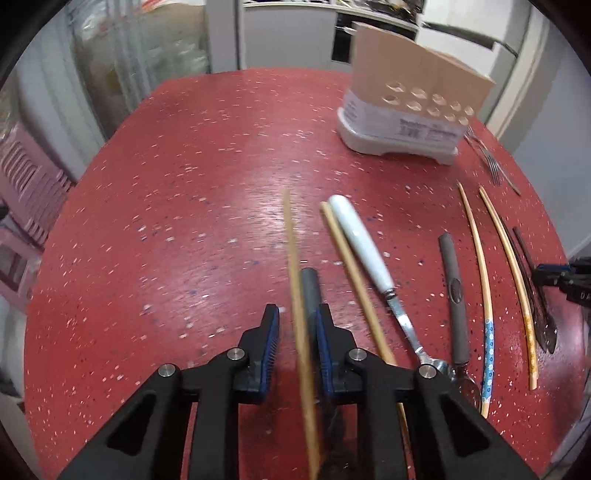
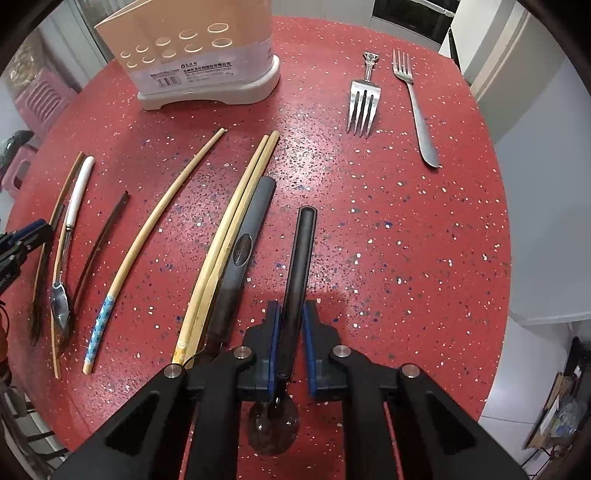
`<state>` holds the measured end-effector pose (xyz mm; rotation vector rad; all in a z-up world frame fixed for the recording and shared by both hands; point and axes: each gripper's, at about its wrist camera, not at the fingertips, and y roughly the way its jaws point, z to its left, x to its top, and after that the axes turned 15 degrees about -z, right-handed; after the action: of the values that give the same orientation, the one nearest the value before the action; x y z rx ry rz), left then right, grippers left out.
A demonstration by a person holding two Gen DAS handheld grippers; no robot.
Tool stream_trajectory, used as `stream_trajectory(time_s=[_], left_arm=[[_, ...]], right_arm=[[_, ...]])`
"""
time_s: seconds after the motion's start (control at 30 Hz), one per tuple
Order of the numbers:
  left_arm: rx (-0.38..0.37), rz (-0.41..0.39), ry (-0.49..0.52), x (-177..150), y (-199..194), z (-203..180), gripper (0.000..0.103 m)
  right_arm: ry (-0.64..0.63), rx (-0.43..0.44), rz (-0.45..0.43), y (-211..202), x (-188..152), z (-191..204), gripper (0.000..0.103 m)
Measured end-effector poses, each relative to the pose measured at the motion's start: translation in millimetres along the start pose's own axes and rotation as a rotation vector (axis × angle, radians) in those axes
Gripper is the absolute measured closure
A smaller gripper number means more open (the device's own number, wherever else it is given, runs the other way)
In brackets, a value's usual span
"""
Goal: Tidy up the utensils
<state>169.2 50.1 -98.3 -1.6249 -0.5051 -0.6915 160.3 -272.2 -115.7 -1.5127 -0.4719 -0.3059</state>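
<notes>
The table [image 2: 406,221] is glossy speckled red. Chopsticks [image 2: 236,236] look like matt pale wood, forks [image 2: 362,107] shiny metal, the utensil holder [image 2: 207,66] smooth plastic with a paper label.

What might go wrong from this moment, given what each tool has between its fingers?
The left tool brackets both a wooden chopstick and a grey handle, so closing may pinch two utensils at once.

The right tool straddles a black-handled spoon, apparently not clamped; it could slip or swing.

The holder has small holes, so long utensils may miss.
</notes>
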Motion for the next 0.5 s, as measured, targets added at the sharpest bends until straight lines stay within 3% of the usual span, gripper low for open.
stream_trajectory(time_s=[0.17, 0.3, 0.33, 0.37, 0.4, 0.43, 0.5], left_arm=[[-0.015, 0.0, -0.087, -6.3, -6.0, 21.9, 0.06], [0.016, 0.005, -0.078, -13.2, -7.5, 21.2, 0.059], [0.039, 0.003, -0.063, -14.4, -8.0, 19.7, 0.044], [0.062, -0.009, -0.054, -14.6, -8.5, 19.4, 0.016], [0.094, -0.036, -0.051, -13.2, -10.9, 19.4, 0.006], [0.103, -0.052, -0.051, -12.5, -13.5, 19.3, 0.0], [0.108, -0.061, -0.055, -6.6, -13.4, 19.7, 0.0]], right_arm=[[-0.001, 0.003, -0.003, -8.9, -6.3, 5.1, 0.089], [-0.001, 0.002, -0.007, -10.2, -7.5, 6.7, 0.089], [0.0, 0.004, -0.007, -10.7, -7.4, 6.7, 0.089], [0.001, 0.005, -0.008, -10.5, -7.3, 6.9, 0.089], [0.001, 0.005, -0.008, -10.8, -7.2, 6.9, 0.089], [0.001, 0.006, -0.009, -10.9, -7.0, 6.6, 0.089], [0.002, 0.006, -0.011, -10.9, -6.8, 5.9, 0.089]])
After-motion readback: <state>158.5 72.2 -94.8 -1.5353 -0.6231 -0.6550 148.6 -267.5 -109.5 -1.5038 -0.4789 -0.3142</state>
